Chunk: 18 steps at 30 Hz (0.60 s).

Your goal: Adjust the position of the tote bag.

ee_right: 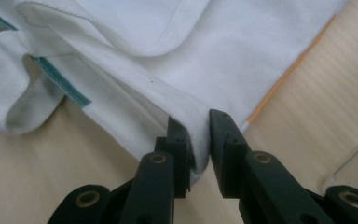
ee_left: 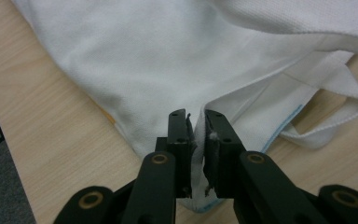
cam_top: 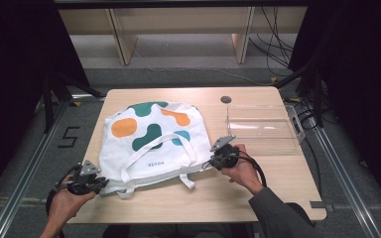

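High view: a white tote bag (cam_top: 151, 144) with green, orange and blue blotches lies flat on the wooden counter (cam_top: 258, 191), its straps and open edge toward the person. The left tongs (cam_top: 100, 184) sit at the bag's near left corner and the right tongs (cam_top: 212, 161) at its near right corner, each held in a hand. A clear plastic box (cam_top: 262, 130) stands on the counter just right of the bag, apart from it. Left gripper view: the left tongs (ee_left: 196, 126) are clamped on the tote bag's (ee_left: 168, 60) corner, cloth pinched between the jaws; a strap loop (ee_left: 335, 116) lies to the right on the counter. Right gripper view: the right tongs (ee_right: 196, 128) are closed on a fold of the tote bag's (ee_right: 223, 51) edge, with white cloth filling the narrow gap between the jaws.
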{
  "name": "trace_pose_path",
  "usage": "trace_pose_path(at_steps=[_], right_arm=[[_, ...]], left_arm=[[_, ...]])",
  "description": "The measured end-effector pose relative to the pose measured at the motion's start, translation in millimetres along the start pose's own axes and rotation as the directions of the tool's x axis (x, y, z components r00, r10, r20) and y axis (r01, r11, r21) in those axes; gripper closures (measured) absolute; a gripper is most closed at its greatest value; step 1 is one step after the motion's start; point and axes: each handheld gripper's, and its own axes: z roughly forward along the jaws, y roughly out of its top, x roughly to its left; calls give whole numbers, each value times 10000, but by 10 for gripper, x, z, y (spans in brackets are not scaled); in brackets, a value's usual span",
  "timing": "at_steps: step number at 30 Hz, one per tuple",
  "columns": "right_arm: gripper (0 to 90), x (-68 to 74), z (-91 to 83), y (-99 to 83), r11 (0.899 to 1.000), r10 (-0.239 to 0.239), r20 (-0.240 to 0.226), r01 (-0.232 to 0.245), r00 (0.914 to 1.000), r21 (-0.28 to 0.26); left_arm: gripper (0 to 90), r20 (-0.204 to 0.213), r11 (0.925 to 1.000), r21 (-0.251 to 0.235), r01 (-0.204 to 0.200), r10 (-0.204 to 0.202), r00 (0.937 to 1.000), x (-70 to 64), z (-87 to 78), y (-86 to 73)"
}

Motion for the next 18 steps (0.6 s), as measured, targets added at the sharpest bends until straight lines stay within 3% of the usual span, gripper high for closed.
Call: trace_pose_path(at_steps=[5,6,9,14,17,18], right_arm=[[791,79,-118,-68,9998,-117,-203,120,9997,135],[789,118,-126,-90,10000,-77,-177,77,9998,6],[785,152,-132,-99,9988,-463,-158,465,9988,143],[770,161,-118,-104,9993,-222,-289,230,9993,302],[743,154,-89,-110,9999,-37,-289,40,9996,98],[734,152,-88,-105,9998,61,-363,-54,9993,192]], left_arm=[[799,-122,9991,-362,241,-245,9996,-20,40,-2],[797,-15,10000,-56,-44,44,10000,-1,18,8],[792,41,9999,-139,27,-26,10000,4,43,0],[761,10,9999,68,-97,97,10000,12,39,12],[738,52,9999,135,51,-52,10000,15,37,13],[700,-199,9989,-172,447,-450,9988,-1,68,11]])
